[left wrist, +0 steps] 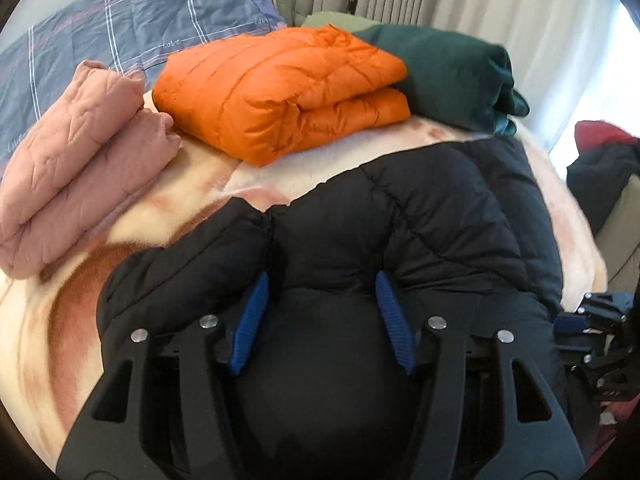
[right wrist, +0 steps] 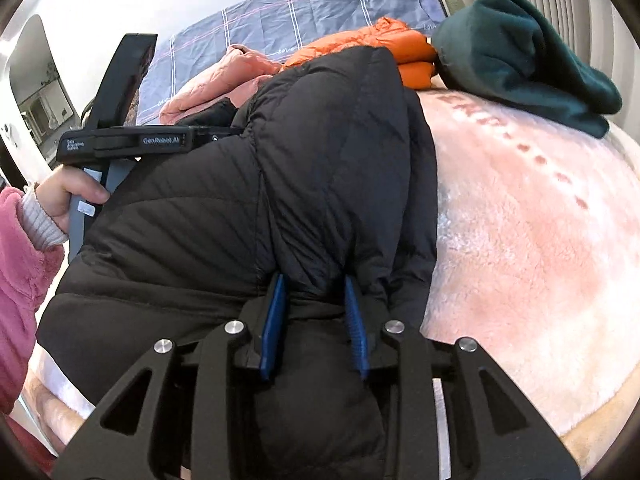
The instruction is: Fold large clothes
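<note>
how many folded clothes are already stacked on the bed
3: pink jacket at left, orange jacket in the middle, green garment at right. An olive item behind them may be another.

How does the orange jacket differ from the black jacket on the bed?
The orange jacket lies folded in a neat stack and no gripper touches it. The black jacket is spread out and bunched, with the left gripper and right gripper each clamping its fabric. Both are quilted, puffy jackets.
</note>
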`<state>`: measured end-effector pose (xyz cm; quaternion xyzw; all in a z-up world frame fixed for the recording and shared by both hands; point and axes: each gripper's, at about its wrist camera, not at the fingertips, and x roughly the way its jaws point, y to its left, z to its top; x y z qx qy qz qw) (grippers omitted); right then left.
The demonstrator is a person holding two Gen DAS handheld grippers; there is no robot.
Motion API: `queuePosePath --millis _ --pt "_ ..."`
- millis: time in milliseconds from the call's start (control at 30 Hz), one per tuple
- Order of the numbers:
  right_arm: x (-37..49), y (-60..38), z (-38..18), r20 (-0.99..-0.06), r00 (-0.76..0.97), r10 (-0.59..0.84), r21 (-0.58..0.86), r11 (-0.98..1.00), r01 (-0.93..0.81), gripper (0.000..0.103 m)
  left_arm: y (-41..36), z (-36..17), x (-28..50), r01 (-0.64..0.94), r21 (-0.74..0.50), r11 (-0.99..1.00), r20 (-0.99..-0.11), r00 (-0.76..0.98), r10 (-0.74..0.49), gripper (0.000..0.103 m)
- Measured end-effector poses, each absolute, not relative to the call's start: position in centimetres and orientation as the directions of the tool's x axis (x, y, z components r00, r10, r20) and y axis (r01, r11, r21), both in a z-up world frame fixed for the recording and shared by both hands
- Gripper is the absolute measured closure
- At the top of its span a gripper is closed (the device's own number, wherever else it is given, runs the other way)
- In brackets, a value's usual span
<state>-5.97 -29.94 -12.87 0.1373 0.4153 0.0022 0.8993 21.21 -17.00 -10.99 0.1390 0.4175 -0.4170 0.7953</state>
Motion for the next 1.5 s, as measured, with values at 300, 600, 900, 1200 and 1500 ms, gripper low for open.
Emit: queuePosePath --millis 300,600,900,1200,1500 --pt "-5.1 -29.8 -9.8 -0.809 0.572 0.138 0.233 0.968 0.097 0.069 -16.8 -11.9 20.7 0.776 -0.07 0.627 -0.766 0.361 -0.532 0.045" --pt "2.1 -31.3 -0.1 -0.637 0.752 0.17 0.269 0.963 0.01 0.069 -17.0 -11.4 20.4 0.778 -0.057 0.626 -0.763 0.371 -0.53 0.046" --pt "8.9 -32.6 -12.2 -0.768 0.635 0.086 0.211 0.97 0.123 0.075 -16.4 -11.5 21.0 0.771 -0.128 0.623 -0.727 0.354 -0.588 0.046" --pt "8.7 -32.6 -12.6 -0.755 0.652 0.069 0.182 0.977 0.107 0.075 -15.1 -11.3 20.8 0.779 -0.18 0.6 -0.68 0.342 -0.648 0.047" --pt "8.3 -32.4 -12.5 -0.75 0.657 0.071 0.186 0.977 0.106 0.075 -11.9 -9.3 22.1 0.676 -0.199 0.709 -0.659 0.444 -0.608 0.047"
